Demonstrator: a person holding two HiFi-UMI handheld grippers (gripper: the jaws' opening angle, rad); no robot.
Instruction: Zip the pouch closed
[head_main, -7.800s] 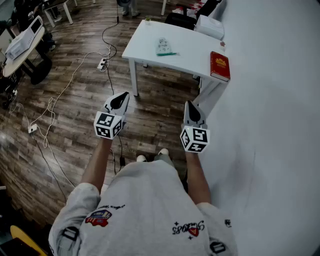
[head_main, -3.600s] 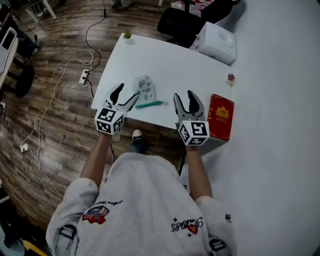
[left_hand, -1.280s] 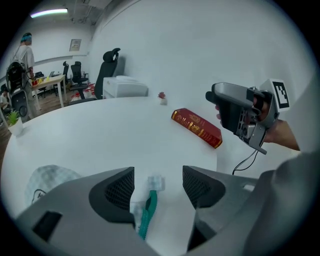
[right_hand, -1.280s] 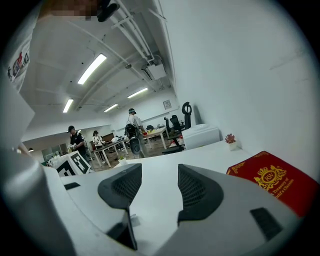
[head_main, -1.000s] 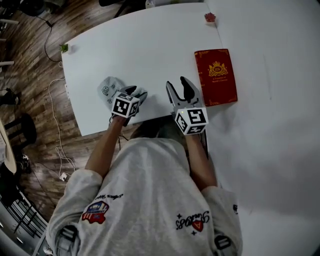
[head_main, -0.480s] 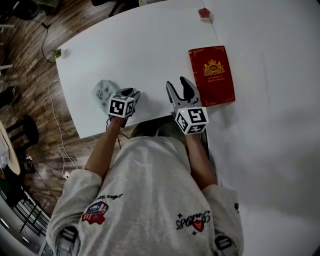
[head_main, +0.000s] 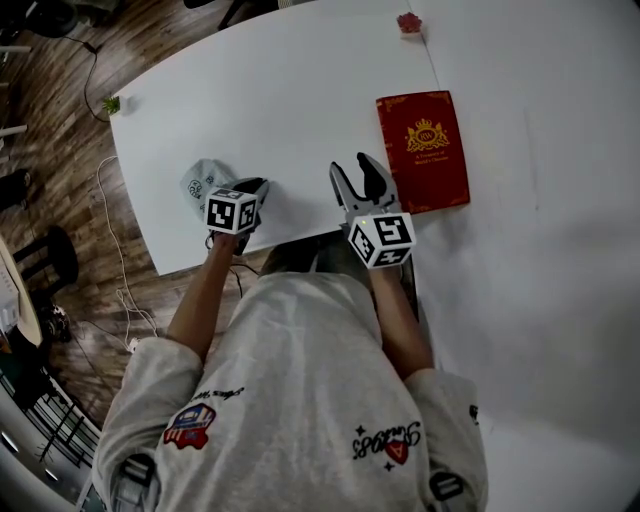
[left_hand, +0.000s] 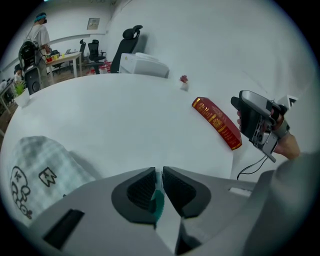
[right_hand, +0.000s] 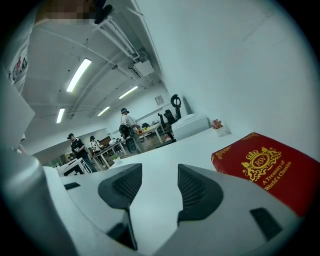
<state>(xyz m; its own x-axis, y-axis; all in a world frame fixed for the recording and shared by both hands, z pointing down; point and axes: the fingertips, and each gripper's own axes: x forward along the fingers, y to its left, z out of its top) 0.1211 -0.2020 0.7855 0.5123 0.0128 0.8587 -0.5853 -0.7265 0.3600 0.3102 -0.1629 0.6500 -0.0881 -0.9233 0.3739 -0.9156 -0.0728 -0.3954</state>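
The pale grey printed pouch (head_main: 199, 182) lies near the table's front left edge, and it fills the lower left of the left gripper view (left_hand: 40, 172). My left gripper (head_main: 255, 187) hangs over its right end, pointing steeply down. Its jaws have just been closing and now pinch a thin teal strip (left_hand: 158, 202) that runs from the pouch; whether it is the zipper tab I cannot tell. My right gripper (head_main: 357, 170) hovers open to the right with nothing between its pads (right_hand: 200, 187).
A red book (head_main: 425, 150) lies flat on the white table (head_main: 290, 90) just right of the right gripper. A small red flower (head_main: 408, 22) stands at the far edge and a tiny green plant (head_main: 111, 104) at the left corner. Wooden floor with cables lies to the left.
The left gripper's jaws have narrowed from wide apart to nearly together over the pouch's right end. The right gripper has hardly moved and stays open.
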